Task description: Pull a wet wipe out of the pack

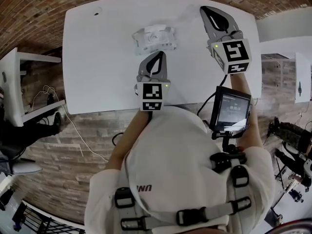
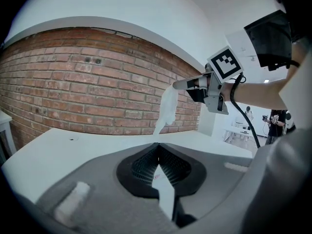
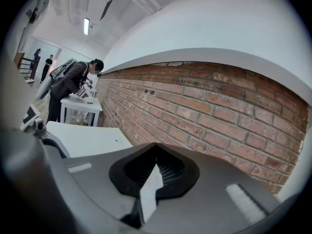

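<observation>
Both of your grippers are over the white table [image 1: 97, 57]; the pack [image 1: 155, 38] lies flat on it at the upper middle of the head view; your right gripper [image 1: 204, 9] is at the upper right of that frame, well to the right of the pack, with its jaws pinched together on a wet wipe [image 2: 168, 105]; in the left gripper view the wipe hangs from those tips just right of centre, a pale crumpled strip that narrows downward against the brick wall [image 2: 73, 82]; its lower end drops behind your left jaws, so you cannot tell whether it is clear of the pack; your left gripper [image 1: 160, 54] sits just below the pack in the head view, close to it, though contact cannot be made out; its jaws meet at the tips with nothing clearly gripped; a white sliver shows in the gap behind the tips, and you cannot tell what it is
</observation>
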